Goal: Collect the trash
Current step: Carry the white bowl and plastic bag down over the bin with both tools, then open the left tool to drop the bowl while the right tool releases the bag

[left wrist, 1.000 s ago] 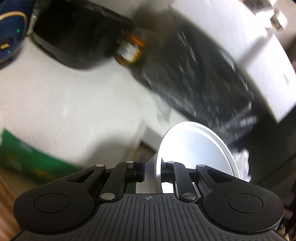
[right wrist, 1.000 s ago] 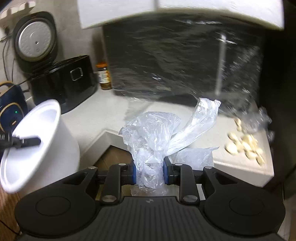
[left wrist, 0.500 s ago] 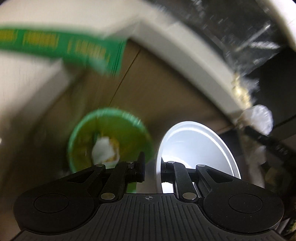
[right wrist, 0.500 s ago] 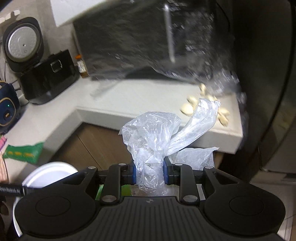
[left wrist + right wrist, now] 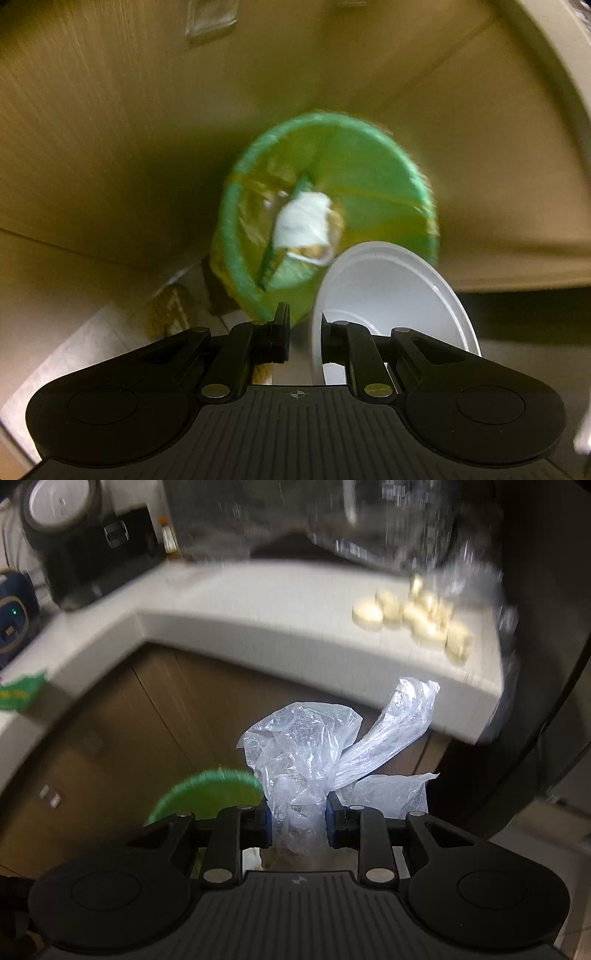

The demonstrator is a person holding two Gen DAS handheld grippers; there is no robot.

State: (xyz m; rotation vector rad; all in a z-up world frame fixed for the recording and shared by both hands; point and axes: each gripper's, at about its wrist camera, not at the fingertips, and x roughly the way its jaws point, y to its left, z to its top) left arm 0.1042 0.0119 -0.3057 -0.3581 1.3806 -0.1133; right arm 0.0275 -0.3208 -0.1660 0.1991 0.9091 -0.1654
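My left gripper is shut on the rim of a white disposable bowl, which it holds on edge. Just beyond the bowl, on the floor, stands a green-lined trash bin with crumpled white paper and scraps inside. In the right wrist view my right gripper is shut on a crumpled clear plastic bag that sticks up past the fingers. The green bin shows low and to the left of that bag.
Brown cabinet doors rise behind the bin under a white L-shaped counter. On the counter lie pale garlic cloves, a green packet, black appliances and a dark foil-like sheet. A dark fridge stands right.
Both grippers have come down from counter height toward the floor. The left view swung from the countertop to looking into the green bin, which now looms larger. Bowl and bag stay gripped.
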